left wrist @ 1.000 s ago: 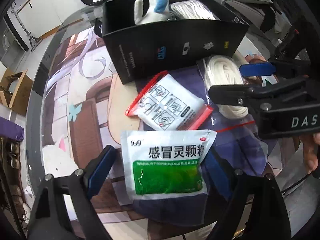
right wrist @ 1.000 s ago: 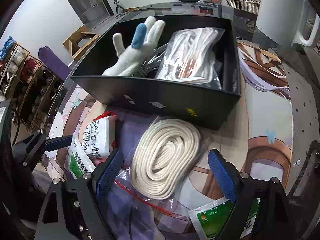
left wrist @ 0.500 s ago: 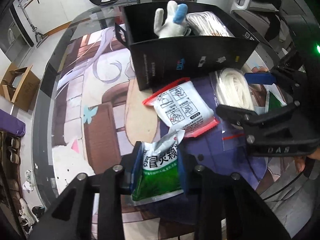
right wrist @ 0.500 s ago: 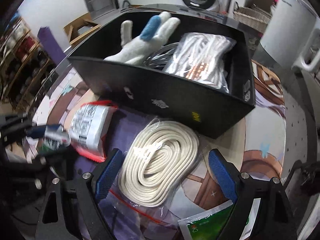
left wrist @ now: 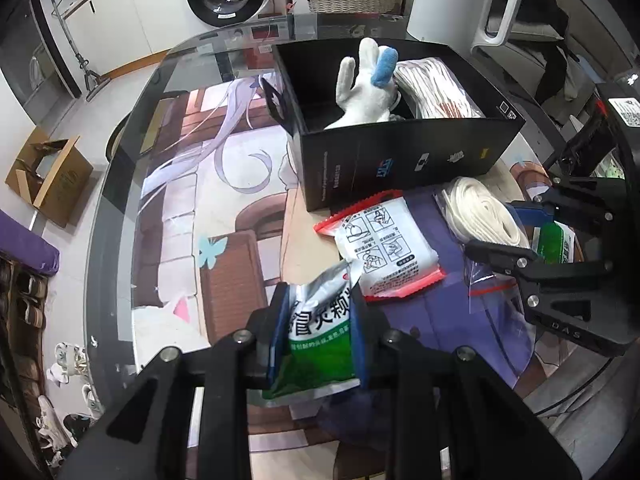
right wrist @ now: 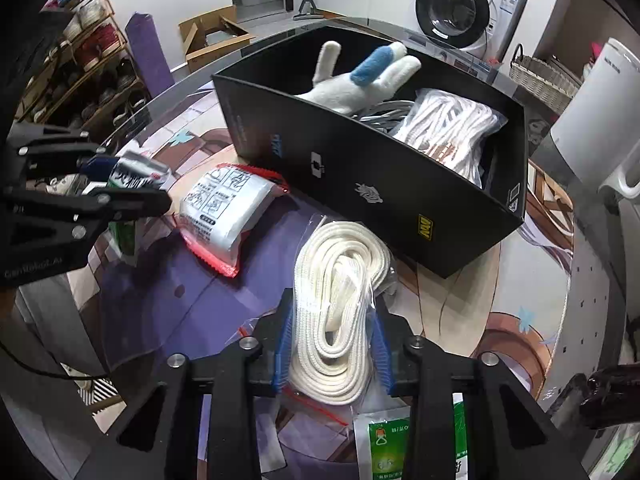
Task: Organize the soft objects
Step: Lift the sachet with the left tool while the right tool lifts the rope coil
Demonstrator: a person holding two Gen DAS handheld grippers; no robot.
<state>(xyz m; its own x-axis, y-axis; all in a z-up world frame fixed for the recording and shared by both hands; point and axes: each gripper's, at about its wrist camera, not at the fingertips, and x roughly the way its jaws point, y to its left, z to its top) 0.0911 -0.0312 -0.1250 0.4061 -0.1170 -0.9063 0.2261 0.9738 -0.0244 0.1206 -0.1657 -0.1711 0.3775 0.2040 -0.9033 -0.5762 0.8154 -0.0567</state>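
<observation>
The green-and-white sachet (left wrist: 318, 344) is pinched, crumpled, between the fingers of the left gripper (left wrist: 316, 336), raised off the worktop (left wrist: 224, 216). The bagged white rope coil (right wrist: 340, 312) is squeezed between the closed-in fingers of the right gripper (right wrist: 332, 344), its far end just short of the black box (right wrist: 360, 168). The box holds a white glove (right wrist: 356, 80) (one finger blue) and another rope bag (right wrist: 448, 132). A red-edged white pouch (right wrist: 228, 208) lies between both grippers.
</observation>
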